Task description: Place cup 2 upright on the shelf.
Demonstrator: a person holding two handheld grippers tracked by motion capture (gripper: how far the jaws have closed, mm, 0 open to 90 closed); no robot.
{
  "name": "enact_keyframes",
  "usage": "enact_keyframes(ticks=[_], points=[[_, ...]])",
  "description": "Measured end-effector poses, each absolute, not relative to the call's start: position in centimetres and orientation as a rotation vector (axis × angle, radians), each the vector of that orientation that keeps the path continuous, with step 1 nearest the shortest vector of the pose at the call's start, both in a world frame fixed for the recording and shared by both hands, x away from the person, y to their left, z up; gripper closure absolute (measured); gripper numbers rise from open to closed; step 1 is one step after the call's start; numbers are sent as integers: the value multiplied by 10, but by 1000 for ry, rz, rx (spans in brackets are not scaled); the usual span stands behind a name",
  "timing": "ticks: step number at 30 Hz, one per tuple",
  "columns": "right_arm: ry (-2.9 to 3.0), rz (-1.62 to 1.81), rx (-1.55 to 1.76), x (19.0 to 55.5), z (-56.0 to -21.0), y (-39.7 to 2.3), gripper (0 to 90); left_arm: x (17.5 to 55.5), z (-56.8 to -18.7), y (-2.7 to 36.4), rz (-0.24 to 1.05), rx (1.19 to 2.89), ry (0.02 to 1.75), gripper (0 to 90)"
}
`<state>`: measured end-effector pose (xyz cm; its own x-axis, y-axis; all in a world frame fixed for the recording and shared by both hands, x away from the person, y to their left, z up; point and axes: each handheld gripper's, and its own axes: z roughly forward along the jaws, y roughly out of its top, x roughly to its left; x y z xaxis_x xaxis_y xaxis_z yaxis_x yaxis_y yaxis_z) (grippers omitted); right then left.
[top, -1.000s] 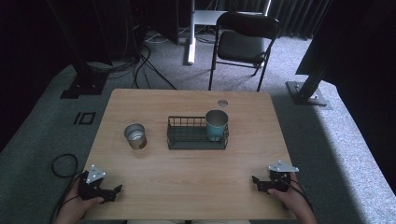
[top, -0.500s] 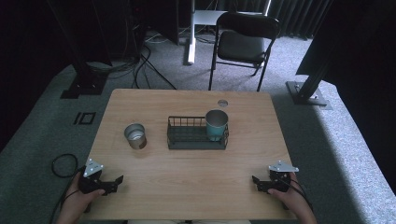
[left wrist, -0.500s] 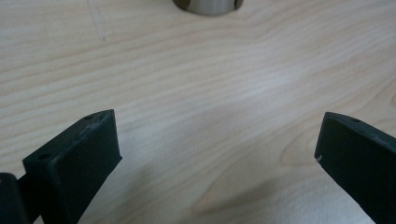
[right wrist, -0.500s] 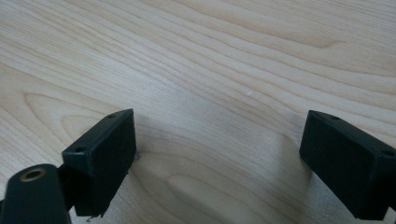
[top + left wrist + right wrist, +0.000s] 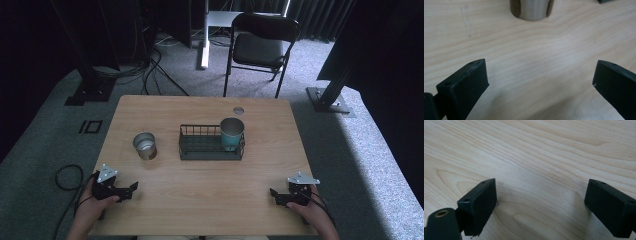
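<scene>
Free room and obstacles on the table point(image 5: 200, 200).
Bare wood lies ahead of both grippers; the steel cup point(image 5: 144, 145) stands just ahead of the left gripper point(image 5: 131, 189), and the wire basket point(image 5: 200, 147) with its teal cup point(image 5: 232, 132) blocks the centre, well apart from the right gripper point(image 5: 274, 194).

Left tongs point(image 5: 134, 186) held low at the near left, jaws spread wide and empty. Right tongs point(image 5: 272, 192) at the near right, jaws likewise apart, gripping nothing.
</scene>
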<state>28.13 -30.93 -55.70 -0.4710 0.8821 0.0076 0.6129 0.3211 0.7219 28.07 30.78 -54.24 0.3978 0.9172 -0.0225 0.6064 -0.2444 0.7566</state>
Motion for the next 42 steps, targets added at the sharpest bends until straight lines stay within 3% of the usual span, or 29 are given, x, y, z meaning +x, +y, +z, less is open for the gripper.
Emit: enact_keyframes(ticks=[42], points=[[2204,947,1329,281,-557,-309,104,354,-528,280,628,1786,1231,6]])
